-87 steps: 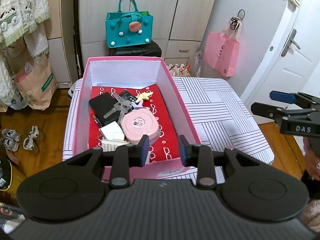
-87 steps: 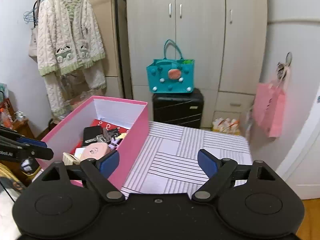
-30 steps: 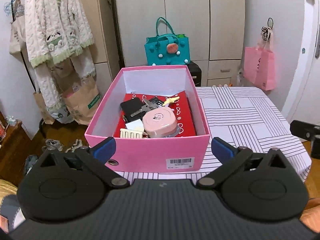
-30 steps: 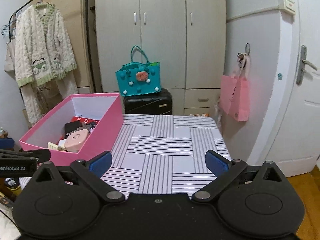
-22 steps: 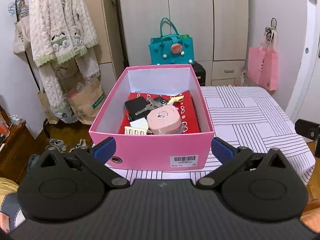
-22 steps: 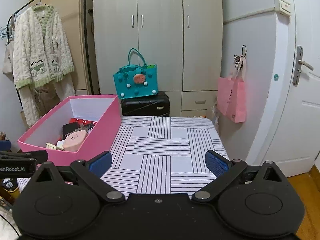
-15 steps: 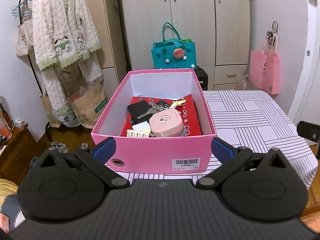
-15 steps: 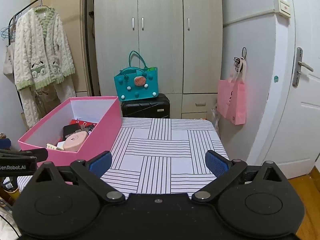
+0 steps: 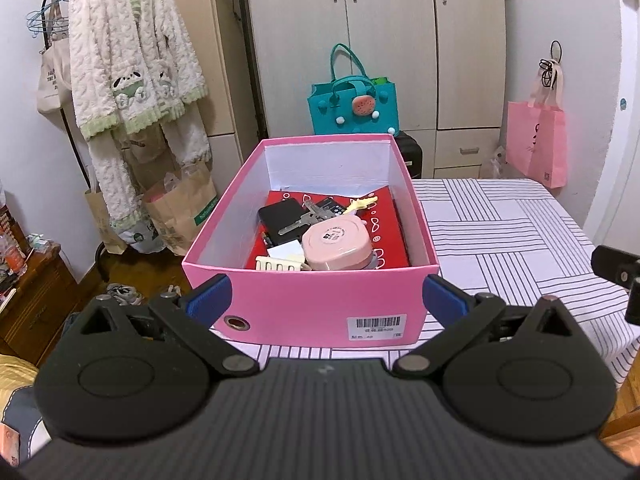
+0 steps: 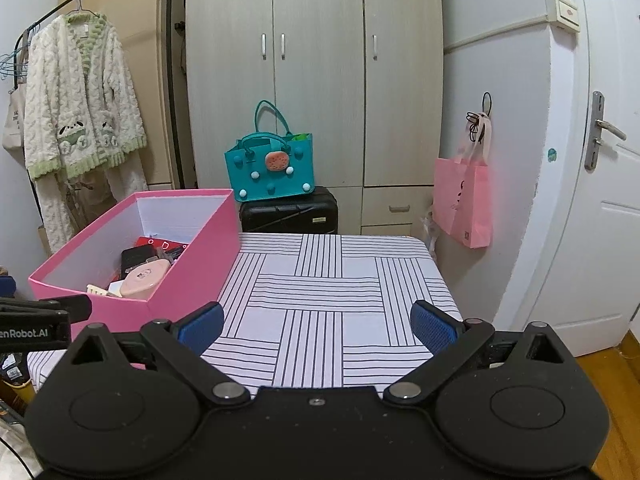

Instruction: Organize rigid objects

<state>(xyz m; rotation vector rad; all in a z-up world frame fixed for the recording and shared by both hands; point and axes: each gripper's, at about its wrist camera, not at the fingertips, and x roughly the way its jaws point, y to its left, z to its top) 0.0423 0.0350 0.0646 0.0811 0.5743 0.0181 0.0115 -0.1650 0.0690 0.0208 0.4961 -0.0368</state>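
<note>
Striped tablecloth (image 10: 340,276) under filled pink box (image 9: 312,308), both hand-held grippers (image 9: 326,300) (image 10: 316,326) wide, empty.

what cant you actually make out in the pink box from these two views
- Left wrist view: the pink box front wall hides the base of the pink round case and white comb.
- Same view: the barcode label text is too small to read.
- Right wrist view: the box's near wall hides most contents; only the case and black wallet show.
</note>
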